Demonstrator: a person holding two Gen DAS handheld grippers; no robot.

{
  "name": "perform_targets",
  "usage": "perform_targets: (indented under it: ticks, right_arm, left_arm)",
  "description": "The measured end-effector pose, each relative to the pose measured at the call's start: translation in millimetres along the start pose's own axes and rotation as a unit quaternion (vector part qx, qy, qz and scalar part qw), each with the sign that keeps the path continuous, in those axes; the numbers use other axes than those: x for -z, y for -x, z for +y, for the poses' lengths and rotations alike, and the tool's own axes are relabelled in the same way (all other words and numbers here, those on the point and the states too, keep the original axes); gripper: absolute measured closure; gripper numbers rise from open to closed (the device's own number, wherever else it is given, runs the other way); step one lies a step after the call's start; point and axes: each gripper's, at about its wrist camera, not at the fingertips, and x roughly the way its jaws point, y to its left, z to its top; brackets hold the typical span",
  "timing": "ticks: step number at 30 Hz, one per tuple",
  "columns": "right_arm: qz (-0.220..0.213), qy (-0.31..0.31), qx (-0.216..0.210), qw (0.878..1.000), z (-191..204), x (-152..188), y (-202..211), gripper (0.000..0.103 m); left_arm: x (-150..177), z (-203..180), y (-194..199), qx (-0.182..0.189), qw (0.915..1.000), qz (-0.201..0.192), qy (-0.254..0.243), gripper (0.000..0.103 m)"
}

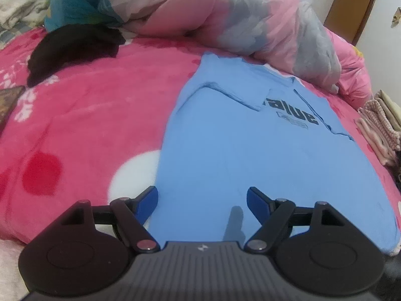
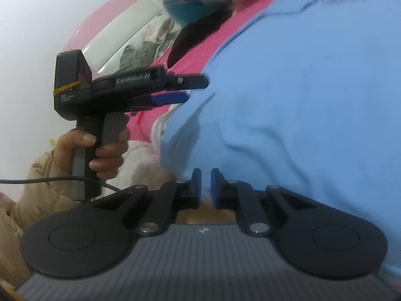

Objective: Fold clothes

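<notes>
A light blue T-shirt [image 1: 250,155] with dark "value" lettering lies flat on the pink blanket [image 1: 87,125], one sleeve folded in over its chest. My left gripper [image 1: 201,198] hangs open just above the shirt's near hem, with nothing between its blue pads. In the right wrist view the same left gripper [image 2: 190,89] shows from the side, a hand [image 2: 105,150] around its handle. My right gripper [image 2: 206,183] is shut at the edge of the T-shirt [image 2: 300,100], and blue fabric runs into the narrow slit between its pads.
A black garment [image 1: 75,50] lies at the far left of the bed. A bunched pink and grey quilt [image 1: 238,17] and a teal cloth [image 1: 75,0] fill the back. Folded clothes [image 1: 378,128] are stacked at the right edge. A brown door [image 1: 351,7] stands behind.
</notes>
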Motion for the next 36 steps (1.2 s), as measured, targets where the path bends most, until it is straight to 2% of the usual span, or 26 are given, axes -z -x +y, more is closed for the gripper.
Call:
perform_targets:
  ticks: [2,5,7,12,14,15,20,21,23,26,28,32,34,36]
  right_arm:
    - [-0.049,-0.017,0.015,0.999,-7.9,-22.9,4.5,0.094]
    - [-0.080,-0.012,0.034,0.996,-14.4,-50.9,-10.6,0.094]
    - [-0.058,0.002,0.028,0.998,-13.1,-48.9,-24.2,0.094]
    - [0.033,0.070,-0.030,0.997,15.9,4.6,-58.2,0.095]
    - [0.074,0.080,-0.022,0.994,20.0,17.1,-62.8,0.095]
    - [0.068,0.084,-0.018,0.994,20.8,13.9,-59.6,0.095]
    - [-0.029,0.085,0.009,0.996,21.2,-32.1,-40.3,0.095]
    - [-0.036,0.087,0.017,0.995,21.7,-37.1,-45.2,0.095]
    - [-0.030,0.096,0.032,0.994,23.4,-39.2,-65.2,0.094]
    - [-0.033,0.146,0.042,0.988,41.8,-11.6,-80.3,0.095]
    - [-0.006,0.159,0.020,0.987,54.6,-0.5,-89.6,0.095]
    - [0.078,0.169,-0.008,0.983,57.6,24.6,-103.7,0.094]
    - [0.068,0.172,-0.009,0.983,59.0,27.8,-94.2,0.095]
    - [0.021,0.171,-0.003,0.985,56.8,21.3,-68.1,0.095]
  left_arm:
    - [-1.0,2.5,4.4,-0.006,1.0000,-0.006,0.004,0.023]
    - [-2.5,10.2,11.5,-0.017,0.9996,-0.016,0.018,0.023]
    - [-1.2,15.7,16.0,-0.022,0.9993,-0.021,0.022,0.023]
    - [3.3,29.5,16.8,-0.026,0.9989,-0.022,0.033,0.023]
    - [6.5,33.8,16.2,-0.028,0.9987,-0.019,0.038,0.023]
    - [8.2,35.6,16.9,-0.027,0.9987,-0.019,0.040,0.023]
    - [13.7,43.4,27.1,-0.029,0.9979,-0.029,0.051,0.023]
    - [14.1,45.1,29.6,-0.030,0.9976,-0.032,0.053,0.023]
    - [15.5,48.2,34.6,-0.033,0.9972,-0.036,0.057,0.023]
    - [17.3,54.2,39.0,-0.039,0.9965,-0.042,0.061,0.023]
    - [18.4,58.1,40.5,-0.042,0.9960,-0.044,0.066,0.023]
    - [21.7,57.0,40.1,-0.037,0.9960,-0.047,0.066,0.023]
    - [26.0,49.5,42.1,-0.030,0.9969,-0.053,0.050,0.023]
    - [31.9,39.0,43.4,-0.017,0.9976,-0.060,0.029,0.023]
